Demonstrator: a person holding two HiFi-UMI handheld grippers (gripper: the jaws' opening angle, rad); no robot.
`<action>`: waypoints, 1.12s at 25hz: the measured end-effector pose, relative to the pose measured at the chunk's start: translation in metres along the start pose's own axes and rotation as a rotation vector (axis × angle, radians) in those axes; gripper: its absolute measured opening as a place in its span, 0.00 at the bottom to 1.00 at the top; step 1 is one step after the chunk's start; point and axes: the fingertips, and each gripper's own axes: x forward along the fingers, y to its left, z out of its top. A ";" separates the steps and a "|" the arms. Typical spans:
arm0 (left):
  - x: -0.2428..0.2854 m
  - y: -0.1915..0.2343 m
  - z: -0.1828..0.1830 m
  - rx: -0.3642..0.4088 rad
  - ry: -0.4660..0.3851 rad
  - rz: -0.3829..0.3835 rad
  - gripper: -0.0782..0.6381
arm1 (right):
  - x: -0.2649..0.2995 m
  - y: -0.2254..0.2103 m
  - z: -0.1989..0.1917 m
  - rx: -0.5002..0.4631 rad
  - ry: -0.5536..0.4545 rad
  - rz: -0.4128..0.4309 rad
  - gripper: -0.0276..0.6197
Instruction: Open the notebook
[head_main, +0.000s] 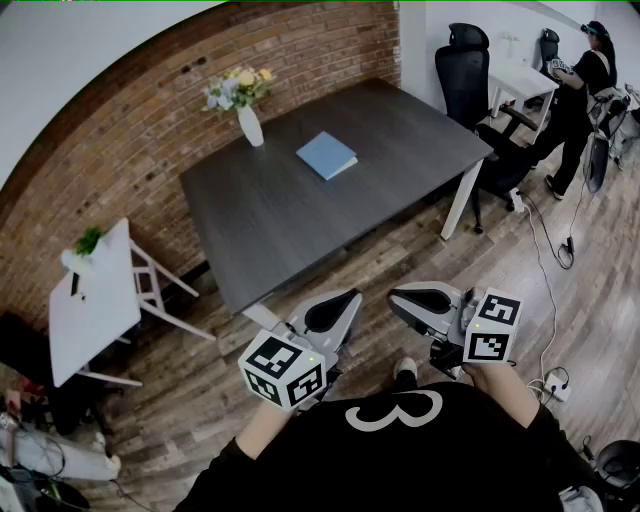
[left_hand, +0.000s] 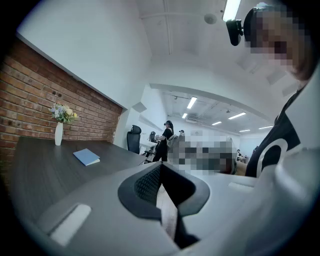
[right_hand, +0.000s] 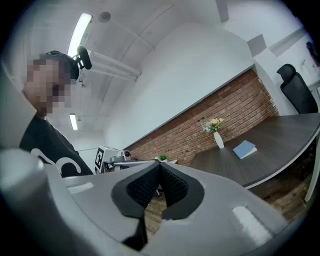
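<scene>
My left tongs (head_main: 343, 302) and right tongs (head_main: 402, 297), both closed and empty, hang well short of the dark rectangular surface (head_main: 290, 215). The pale-blue notebook (head_main: 327, 155) lies shut on it.

Dark table (head_main: 300, 220) with closed blue notebook (head_main: 327, 155) and white flower vase (head_main: 250, 126)

Dark table (head_main: 400, 140) beside brick wall (head_main: 150, 110). White vase (head_main: 250, 126) of flowers (head_main: 240, 88) stands near table's wall-side edge. White side table (head_main: 95, 310) at left, small plant (head_main: 88, 240) on it. Black office chair (head_main: 465, 70) at dark table's far end. Beyond it, person in black (head_main: 580, 85) stands by white desk (head_main: 520, 80). Cable (head_main: 543, 290) trails across wood floor (head_main: 400, 260).
</scene>
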 end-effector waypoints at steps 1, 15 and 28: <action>0.000 0.000 0.001 0.000 -0.002 0.003 0.13 | 0.000 0.000 0.000 -0.001 0.002 0.000 0.04; 0.000 0.011 0.002 0.016 -0.030 0.015 0.13 | 0.000 -0.011 0.005 -0.001 -0.021 -0.026 0.05; 0.059 0.058 -0.002 -0.023 -0.010 0.058 0.13 | 0.012 -0.086 0.019 0.049 -0.031 0.000 0.05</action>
